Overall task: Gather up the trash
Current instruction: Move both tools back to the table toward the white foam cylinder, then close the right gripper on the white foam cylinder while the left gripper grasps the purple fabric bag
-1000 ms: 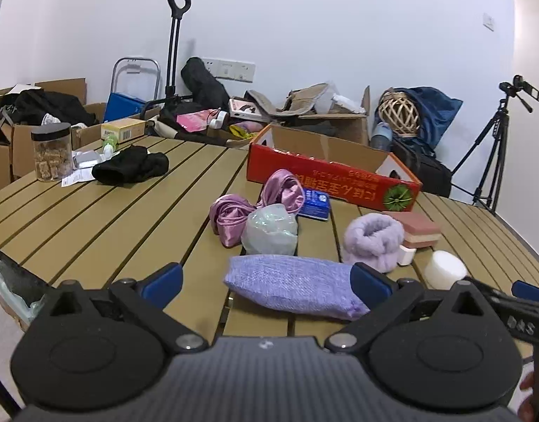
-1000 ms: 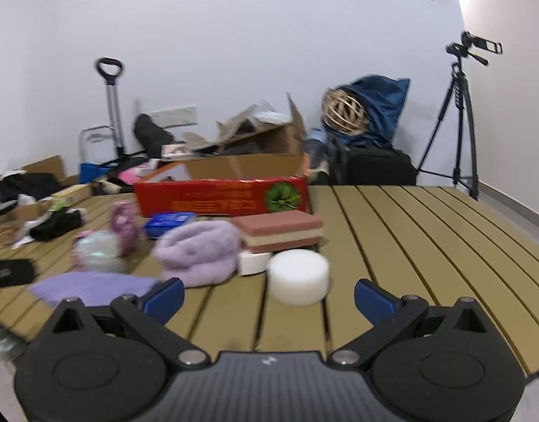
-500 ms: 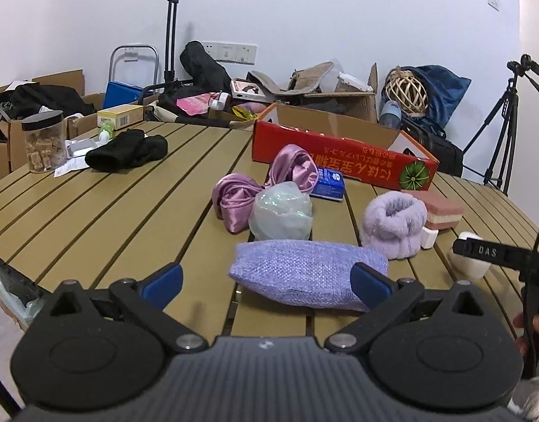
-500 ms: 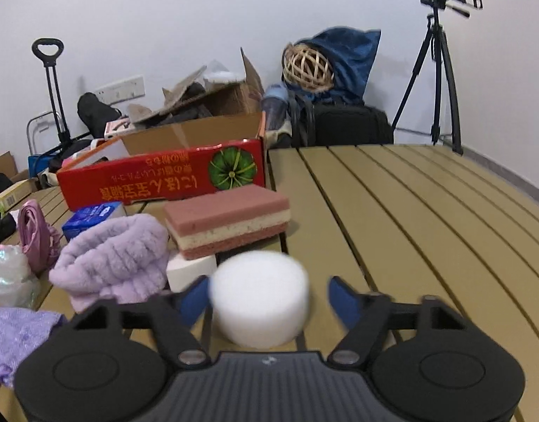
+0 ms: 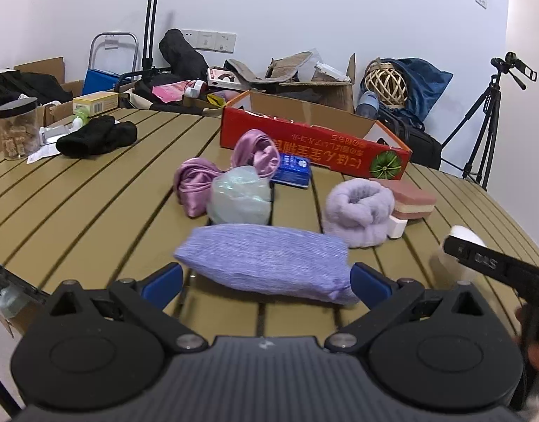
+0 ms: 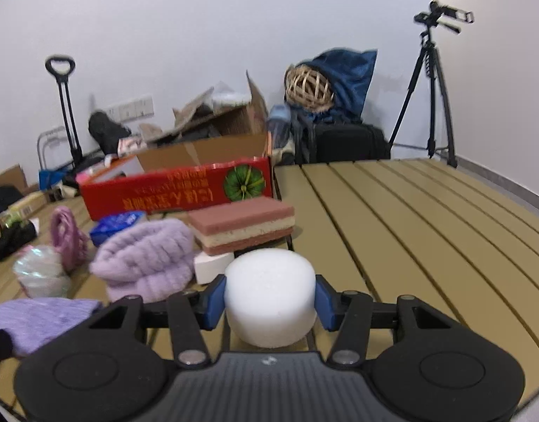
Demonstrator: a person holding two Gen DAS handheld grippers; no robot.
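A white foam cylinder [image 6: 269, 281] sits on the slatted wooden table [image 6: 410, 232]. My right gripper [image 6: 269, 297] is closing on it, and both blue pads touch its sides. In the left wrist view the same cylinder [image 5: 462, 237] shows at the right edge, partly behind the right gripper's black body [image 5: 494, 267]. My left gripper [image 5: 266, 283] is open, low over the table. A purple woven pouch [image 5: 266, 256] lies flat between its blue fingertips [image 5: 164, 279], which do not press on it.
Behind the pouch lie a crumpled clear bag [image 5: 239, 198], pink satin cloth [image 5: 199, 179], a blue packet [image 5: 292, 170], a fluffy lilac roll [image 5: 357, 207], a small white block [image 5: 396, 227] and a layered pink sponge [image 5: 413, 198]. A red carton [image 5: 315, 144] stands farther back. A black cloth [image 5: 97, 135] and a jar [image 5: 18, 133] are at the left.
My right gripper moved forward to the white foam cylinder and its wide jaws closed onto its sides. My left gripper came nearer and lower toward the purple pouch, still open.
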